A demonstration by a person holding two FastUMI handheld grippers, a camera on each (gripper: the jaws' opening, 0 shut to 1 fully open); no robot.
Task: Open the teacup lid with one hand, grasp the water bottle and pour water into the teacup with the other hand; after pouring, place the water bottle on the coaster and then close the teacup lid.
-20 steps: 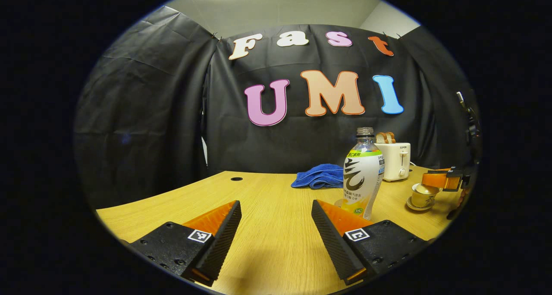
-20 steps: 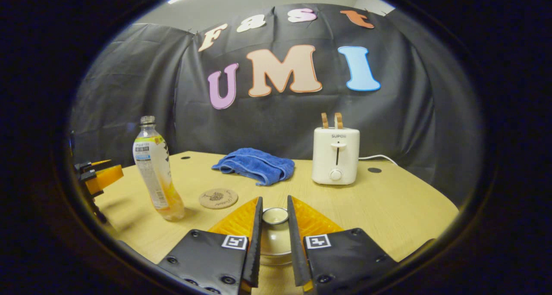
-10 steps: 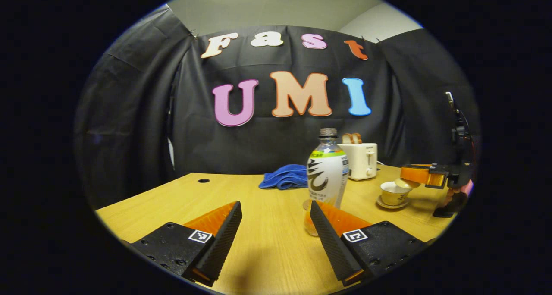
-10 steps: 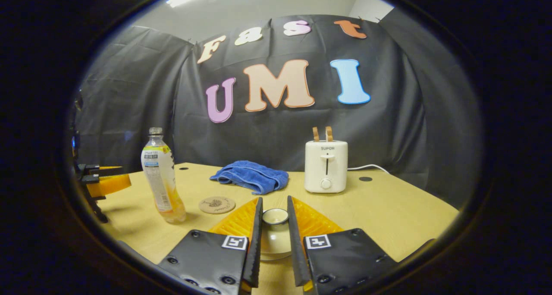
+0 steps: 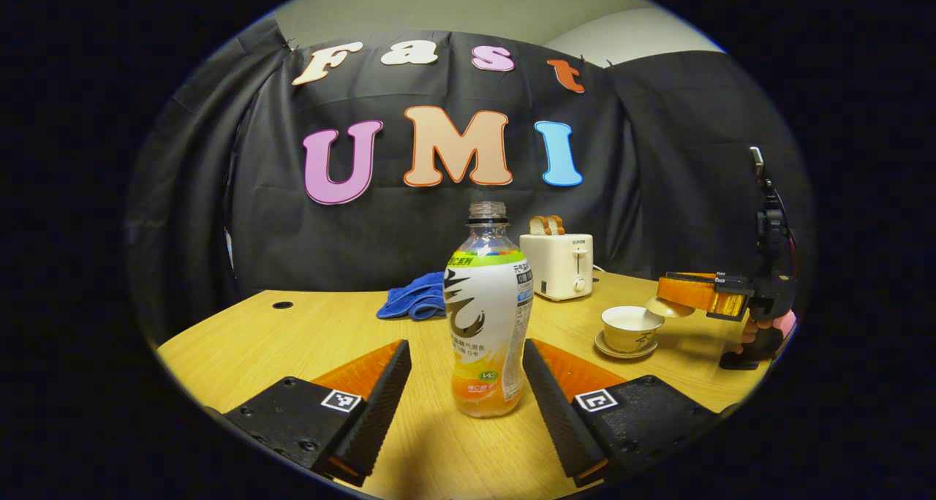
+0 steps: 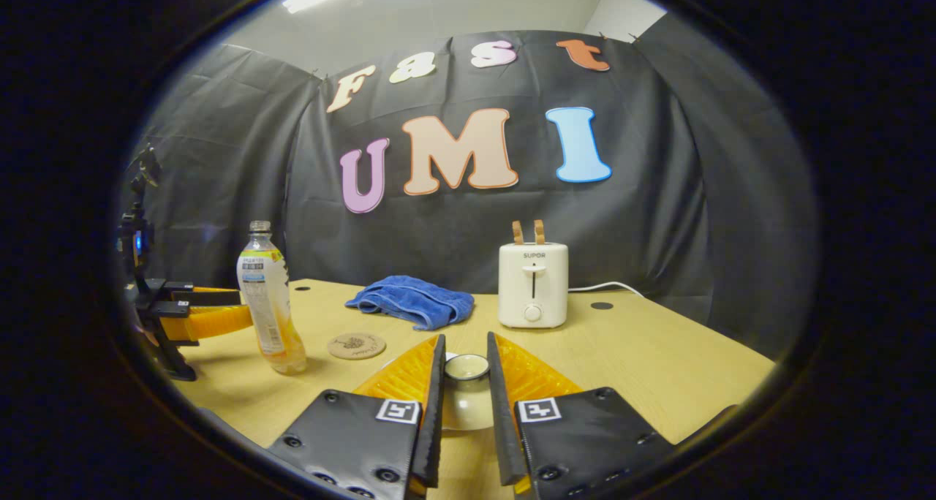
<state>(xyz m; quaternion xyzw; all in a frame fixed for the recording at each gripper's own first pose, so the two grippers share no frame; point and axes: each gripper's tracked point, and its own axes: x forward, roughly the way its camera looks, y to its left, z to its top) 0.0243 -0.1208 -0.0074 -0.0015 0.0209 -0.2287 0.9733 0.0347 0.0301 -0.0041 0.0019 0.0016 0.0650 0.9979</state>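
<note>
The water bottle (image 5: 486,317), with a white label and orange liquid at the bottom, stands upright on the table between the wide-apart fingers of my open left gripper (image 5: 465,351); neither finger touches it. The teacup (image 5: 632,327) sits uncovered on its saucer (image 5: 621,351) at the right. Just right of the cup and slightly above it, my right gripper (image 5: 676,299) holds the lid (image 5: 665,308). In the right gripper view that gripper (image 6: 465,350) is shut on the lid's knob (image 6: 466,368). The round coaster (image 6: 356,346) lies right of the bottle (image 6: 267,295), with the left gripper (image 6: 241,313) at the bottle's side.
A blue towel (image 6: 409,301) lies at the back of the wooden table (image 6: 658,361). A white toaster (image 6: 533,284) with two bread slices stands beside it, its cord running right. A hand (image 5: 760,335) holds the right gripper's handle.
My left gripper has swung toward the bottle, which now stands between its open fingers. The right gripper has lifted the lid off the teacup and holds it beside the cup.
</note>
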